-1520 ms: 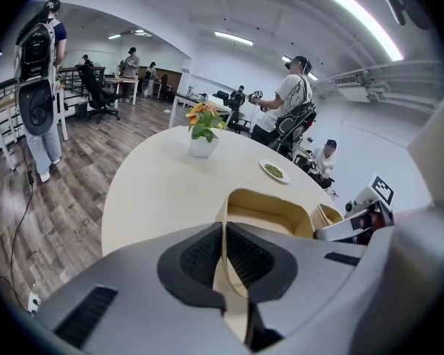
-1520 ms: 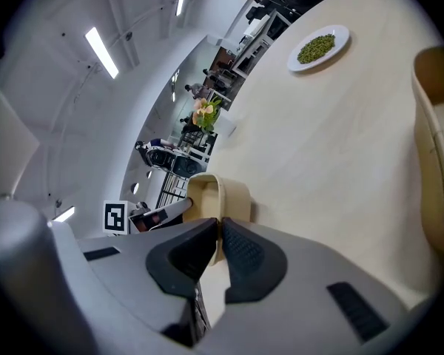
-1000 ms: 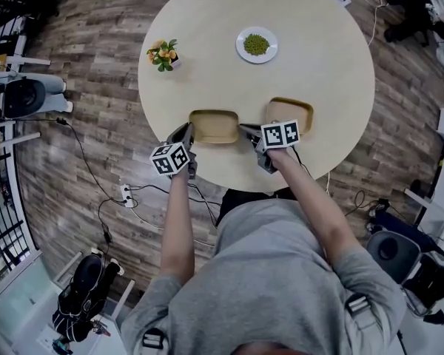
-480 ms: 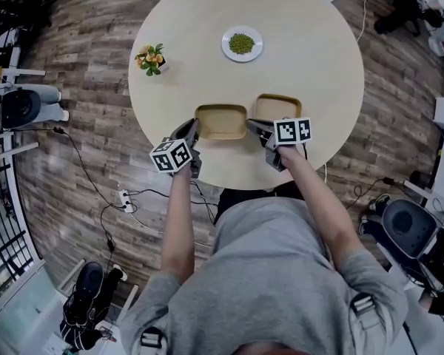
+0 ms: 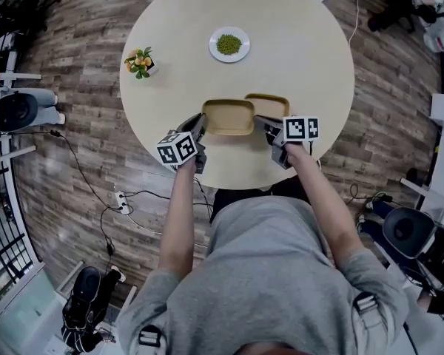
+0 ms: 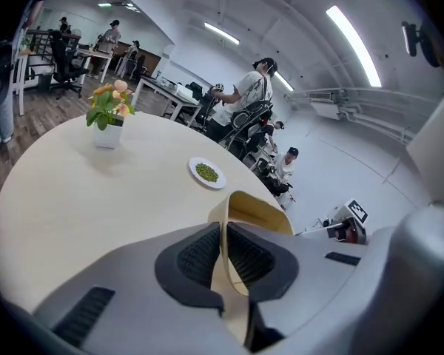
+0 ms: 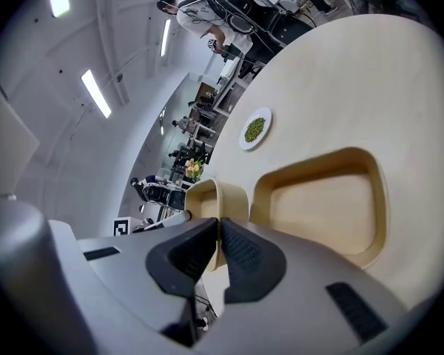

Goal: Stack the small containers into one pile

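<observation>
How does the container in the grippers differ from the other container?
The held container is pinched at its rim by the left gripper and right gripper; the other container lies free on the table. In the head view the held container shows almost whole; the other container is partly hidden behind it. Both are tan, shallow and empty.

Round table (image 5: 311, 43), wood-plank floor (image 5: 81, 146), ceiling strip lights (image 6: 353, 29)

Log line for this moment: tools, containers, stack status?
left tool: shut on held container's left end | right tool: shut on its right end | second container: on table, partly overlapped | stack: not formed
</observation>
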A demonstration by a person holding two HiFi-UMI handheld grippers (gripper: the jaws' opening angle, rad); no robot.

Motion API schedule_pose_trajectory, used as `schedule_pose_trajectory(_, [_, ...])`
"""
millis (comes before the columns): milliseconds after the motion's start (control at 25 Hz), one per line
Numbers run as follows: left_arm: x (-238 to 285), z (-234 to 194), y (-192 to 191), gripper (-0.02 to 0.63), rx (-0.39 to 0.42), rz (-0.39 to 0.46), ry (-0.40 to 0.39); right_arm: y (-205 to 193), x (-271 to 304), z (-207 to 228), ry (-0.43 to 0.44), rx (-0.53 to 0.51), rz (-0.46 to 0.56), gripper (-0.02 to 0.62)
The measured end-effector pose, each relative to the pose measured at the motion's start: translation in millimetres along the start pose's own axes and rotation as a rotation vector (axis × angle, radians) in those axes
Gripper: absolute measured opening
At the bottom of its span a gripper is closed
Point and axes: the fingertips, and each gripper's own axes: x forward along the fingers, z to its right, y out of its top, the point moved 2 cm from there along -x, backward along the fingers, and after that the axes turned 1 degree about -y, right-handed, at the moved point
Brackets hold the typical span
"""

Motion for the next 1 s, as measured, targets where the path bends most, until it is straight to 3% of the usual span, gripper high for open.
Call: schedule_pose_trajectory(1000, [78.2,68.6,-19.5,0.041,-0.038,-0.101,0.022,31.9,-69.3,78.7,-0.019,0.109,0.061,0.028])
